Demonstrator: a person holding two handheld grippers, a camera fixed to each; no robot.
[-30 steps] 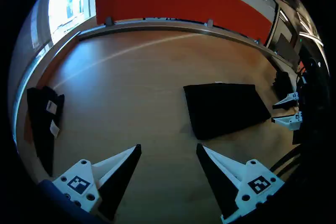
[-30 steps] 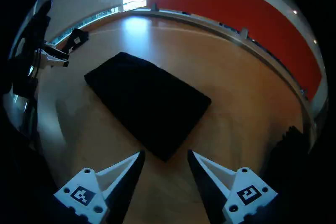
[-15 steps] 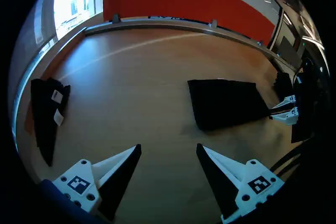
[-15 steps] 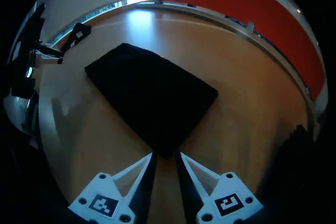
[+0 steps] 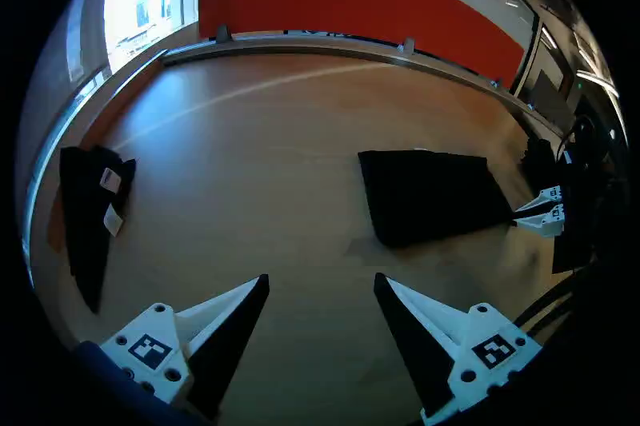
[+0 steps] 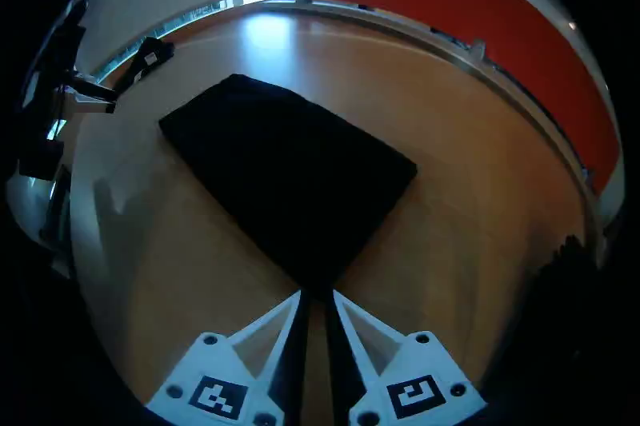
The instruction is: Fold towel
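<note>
A black towel [image 5: 428, 194] lies flat and folded on the wooden table [image 5: 264, 146]; in the right gripper view the towel [image 6: 288, 170] stretches away from my fingers. My right gripper [image 6: 318, 296] is shut on the towel's near corner, which sits pinched between the two fingertips. From the left gripper view the right gripper [image 5: 534, 214] is at the towel's right corner. My left gripper [image 5: 320, 280] hovers open over bare wood, to the left of the towel and short of it, holding nothing. The left gripper [image 6: 88, 97] shows far off in the right gripper view.
Another pile of black cloth with white tags [image 5: 90, 210] lies near the table's left edge, also seen as the cloth pile [image 6: 148, 58]. A red partition [image 5: 360, 2] stands behind the table's far rim. A dark heap [image 6: 560, 282] sits at the right.
My right gripper moved forward and its fingers closed from wide open onto the towel's near corner. The left gripper stayed open and shifted only slightly.
</note>
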